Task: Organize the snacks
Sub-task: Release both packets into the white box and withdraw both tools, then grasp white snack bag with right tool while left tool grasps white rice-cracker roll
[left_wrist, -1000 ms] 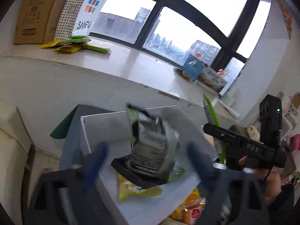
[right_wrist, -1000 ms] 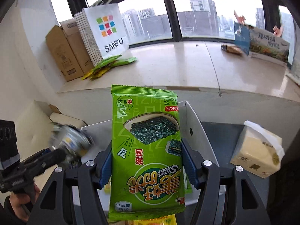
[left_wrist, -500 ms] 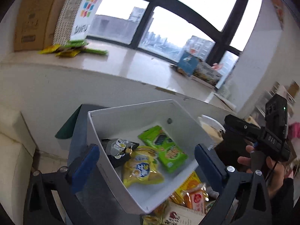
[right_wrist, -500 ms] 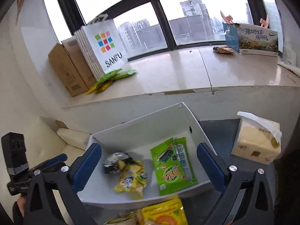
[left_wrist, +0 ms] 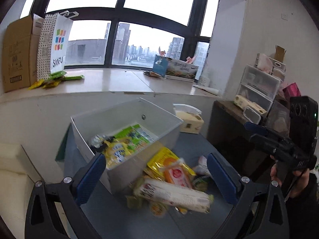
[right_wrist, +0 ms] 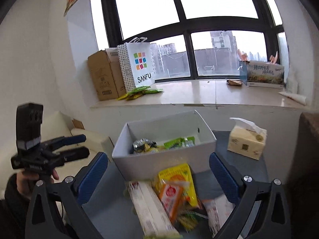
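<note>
Left wrist view: left gripper point(left_wrist: 155, 171), jaws wide apart, nothing held. White rectangular box point(left_wrist: 139, 159) on grey table holds crinkled foil packets, a glossy green seaweed pack point(left_wrist: 137, 134). Loose snack pile point(left_wrist: 171, 183) lies against its near wall.

Right wrist view: right gripper point(right_wrist: 157, 171), jaws spread, empty. Long white pack point(right_wrist: 149, 205), yellow pouch point(right_wrist: 179, 179); soft tissue pack point(right_wrist: 247, 141) near the box's right side.

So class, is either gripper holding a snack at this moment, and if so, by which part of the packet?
Nothing is held. The left gripper and the right gripper are both open, above the loose snack pile in front of the white box.
</note>
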Demonstrator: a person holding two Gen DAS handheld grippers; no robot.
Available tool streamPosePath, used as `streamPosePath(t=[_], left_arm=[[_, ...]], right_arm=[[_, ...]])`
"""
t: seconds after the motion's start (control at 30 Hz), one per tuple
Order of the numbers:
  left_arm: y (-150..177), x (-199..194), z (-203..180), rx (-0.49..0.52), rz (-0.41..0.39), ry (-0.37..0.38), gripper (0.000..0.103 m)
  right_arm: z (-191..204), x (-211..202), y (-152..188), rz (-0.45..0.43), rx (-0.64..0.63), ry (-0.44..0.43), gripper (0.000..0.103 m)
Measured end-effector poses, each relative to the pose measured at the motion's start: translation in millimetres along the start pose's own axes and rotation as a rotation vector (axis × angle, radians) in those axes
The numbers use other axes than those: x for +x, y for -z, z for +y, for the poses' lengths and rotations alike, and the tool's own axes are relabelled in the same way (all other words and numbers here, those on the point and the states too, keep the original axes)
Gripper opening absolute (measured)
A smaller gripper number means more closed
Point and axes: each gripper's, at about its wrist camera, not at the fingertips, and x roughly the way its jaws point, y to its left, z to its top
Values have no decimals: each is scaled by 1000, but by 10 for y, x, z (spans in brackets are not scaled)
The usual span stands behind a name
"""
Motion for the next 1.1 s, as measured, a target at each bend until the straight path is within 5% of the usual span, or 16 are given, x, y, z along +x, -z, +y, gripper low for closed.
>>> streamPosePath(t=[0.4, 0.73, 1.1], left_arm=[[657, -107, -339, -25, 81, 32, 103], [681, -142, -379, -49, 81, 38, 103], [748, -103, -493, 8, 106, 12, 103]], right_arm=[[-208, -456, 1032, 106, 80, 112, 103], [-520, -304, 1100, 236, 83, 287, 103], [-955, 327, 1149, 391, 97, 245, 103]])
